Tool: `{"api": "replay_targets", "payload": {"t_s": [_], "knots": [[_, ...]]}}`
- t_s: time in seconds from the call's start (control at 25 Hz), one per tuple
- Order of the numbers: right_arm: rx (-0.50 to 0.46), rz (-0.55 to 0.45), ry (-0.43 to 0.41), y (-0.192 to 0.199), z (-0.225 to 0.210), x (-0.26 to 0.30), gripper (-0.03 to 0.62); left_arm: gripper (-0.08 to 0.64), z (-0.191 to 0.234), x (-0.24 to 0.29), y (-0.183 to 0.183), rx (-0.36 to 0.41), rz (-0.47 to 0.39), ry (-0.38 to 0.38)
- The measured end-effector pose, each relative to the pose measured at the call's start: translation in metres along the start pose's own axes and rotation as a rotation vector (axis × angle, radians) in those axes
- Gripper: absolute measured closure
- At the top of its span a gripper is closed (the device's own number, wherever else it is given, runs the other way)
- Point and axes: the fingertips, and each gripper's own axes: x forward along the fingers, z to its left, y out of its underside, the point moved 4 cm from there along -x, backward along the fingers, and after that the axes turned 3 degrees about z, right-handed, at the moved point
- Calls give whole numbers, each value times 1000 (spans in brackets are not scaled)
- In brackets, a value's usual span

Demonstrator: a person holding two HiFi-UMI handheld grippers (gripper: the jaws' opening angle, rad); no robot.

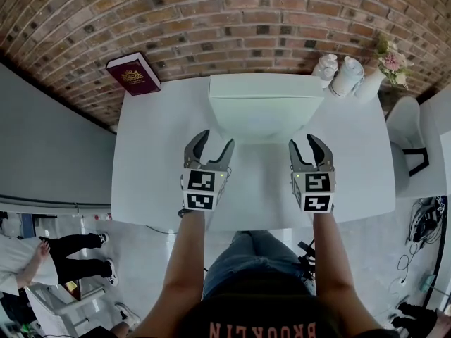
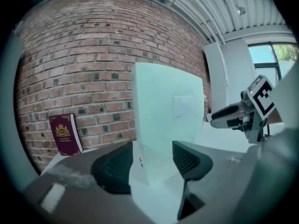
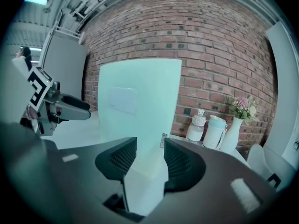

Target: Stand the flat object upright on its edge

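A flat pale box (image 1: pixel 262 111) stands upright on its edge at the middle back of the white table (image 1: pixel 148 167). My left gripper (image 1: pixel 209 146) hovers just in front of the box's near left corner, jaws apart and empty. My right gripper (image 1: pixel 311 148) hangs a little off the box's near right corner, also apart and empty. In the left gripper view the box (image 2: pixel 166 120) rises beyond the left gripper (image 2: pixel 152 158) and the right gripper (image 2: pixel 240 115) shows at the right. In the right gripper view the box (image 3: pixel 140 106) stands beyond the right gripper (image 3: pixel 148 158).
A burgundy book (image 1: pixel 133 74) leans on the brick wall at the table's back left. A small bottle (image 1: pixel 325 67), a pale lidded cup (image 1: pixel 347 76) and a vase of flowers (image 1: pixel 384 65) stand at the back right. A white chair (image 1: pixel 406 129) is at the right, a person (image 1: pixel 32 263) on the floor at lower left.
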Motion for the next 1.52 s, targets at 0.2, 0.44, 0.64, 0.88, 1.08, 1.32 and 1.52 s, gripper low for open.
{"api": "replay_targets", "payload": {"t_s": [0.2,0.44,0.64,0.88,1.08,1.32,1.52], "knots": [[11,-41,22,-6,11,-14,452,303,-3,-11,-1,14,-10,25],[0,-81,34,-10,24,-31,590,436,-3,-23,-4,16,-35,10],[-11,-118,4,-17,27,-43,592,561,-4,-31,-8,-12,-63,-22],[-28,-182,-43,-39,24,-61,592,561,-15,-45,-26,-29,-115,-44],[-51,-226,-78,-61,24,-80,594,561,-22,-64,-46,-45,-162,-70],[-58,-289,-122,-83,26,-107,593,561,-32,-84,-74,-37,-222,-82],[-60,-326,-110,-94,25,-128,594,561,-39,-98,-89,-23,-264,-83]]}}
